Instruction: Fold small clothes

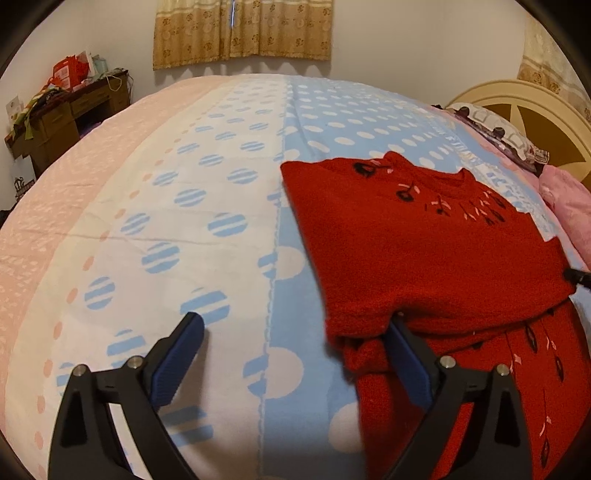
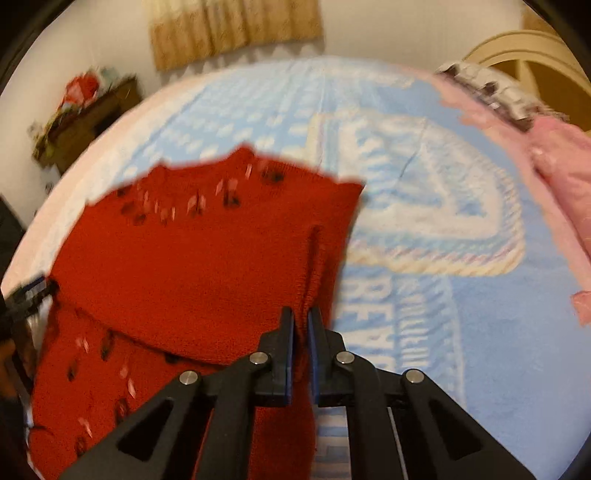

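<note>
A small red knit sweater (image 1: 436, 254) with black and pink embroidery lies on the bed, its upper part folded down over the lower part. My left gripper (image 1: 295, 332) is open at the sweater's left edge; its right finger (image 1: 406, 354) touches the folded red fabric and its left finger rests over the bedspread. In the blurred right wrist view the sweater (image 2: 192, 266) fills the left half. My right gripper (image 2: 301, 321) is shut on the sweater's right edge, with red fabric pinched between the pads. The right gripper's tip shows at the far right of the left wrist view (image 1: 578, 277).
The bedspread (image 1: 184, 221) is pink, white and blue with dots. Pink pillows (image 1: 569, 206) and a patterned pillow lie by the cream headboard (image 1: 535, 110) at right. A cluttered wooden desk (image 1: 66, 114) stands at back left. Curtains (image 1: 240, 29) hang on the far wall.
</note>
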Motion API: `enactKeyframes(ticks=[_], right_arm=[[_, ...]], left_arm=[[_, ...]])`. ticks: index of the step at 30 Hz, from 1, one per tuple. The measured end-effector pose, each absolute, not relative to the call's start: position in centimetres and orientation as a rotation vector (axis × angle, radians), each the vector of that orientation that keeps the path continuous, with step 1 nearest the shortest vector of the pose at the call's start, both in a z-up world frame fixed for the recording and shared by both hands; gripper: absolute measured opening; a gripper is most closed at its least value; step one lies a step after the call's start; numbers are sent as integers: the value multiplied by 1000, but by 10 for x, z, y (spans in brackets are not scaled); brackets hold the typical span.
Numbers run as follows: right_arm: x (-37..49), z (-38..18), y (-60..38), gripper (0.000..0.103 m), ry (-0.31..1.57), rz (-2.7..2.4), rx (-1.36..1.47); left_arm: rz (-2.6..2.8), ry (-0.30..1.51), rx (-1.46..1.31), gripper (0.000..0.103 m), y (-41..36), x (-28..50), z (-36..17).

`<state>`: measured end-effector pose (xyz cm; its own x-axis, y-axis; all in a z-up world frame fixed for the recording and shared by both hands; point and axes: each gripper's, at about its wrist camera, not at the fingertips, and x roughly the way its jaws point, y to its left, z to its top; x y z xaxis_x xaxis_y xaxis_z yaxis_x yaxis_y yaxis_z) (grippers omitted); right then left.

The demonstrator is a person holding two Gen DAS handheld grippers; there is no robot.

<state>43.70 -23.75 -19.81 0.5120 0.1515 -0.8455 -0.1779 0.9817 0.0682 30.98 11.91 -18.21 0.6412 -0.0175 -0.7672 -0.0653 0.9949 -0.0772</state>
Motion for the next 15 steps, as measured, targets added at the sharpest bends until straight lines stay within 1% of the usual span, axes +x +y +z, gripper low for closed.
enactKeyframes(ticks=[1, 2, 3, 4, 8, 11, 13, 15], right_arm=[[437, -198, -238, 25, 1005, 181, -30], [438, -196, -239, 35, 999, 167, -37], [437, -192, -240, 60, 991, 161, -39], [434, -189, -242, 69, 978, 165, -33], [423, -169, -229, 69, 900, 197, -79], [426, -164, -206, 69, 890, 283, -81], [433, -168, -192, 69, 897, 309, -95], [442, -178, -182, 69, 928, 318, -106]], left_arm=[[26, 877, -103, 98, 118, 307, -179], [19, 876, -106, 98, 118, 302, -176], [14, 859, -105, 98, 117, 293, -169], [8, 843, -102, 98, 116, 286, -164], [8, 772, -73, 98, 113, 267, -142], [75, 717, -71, 98, 118, 282, -130], [113, 720, -86, 98, 120, 299, -131], [125, 760, -75, 98, 116, 315, -141]])
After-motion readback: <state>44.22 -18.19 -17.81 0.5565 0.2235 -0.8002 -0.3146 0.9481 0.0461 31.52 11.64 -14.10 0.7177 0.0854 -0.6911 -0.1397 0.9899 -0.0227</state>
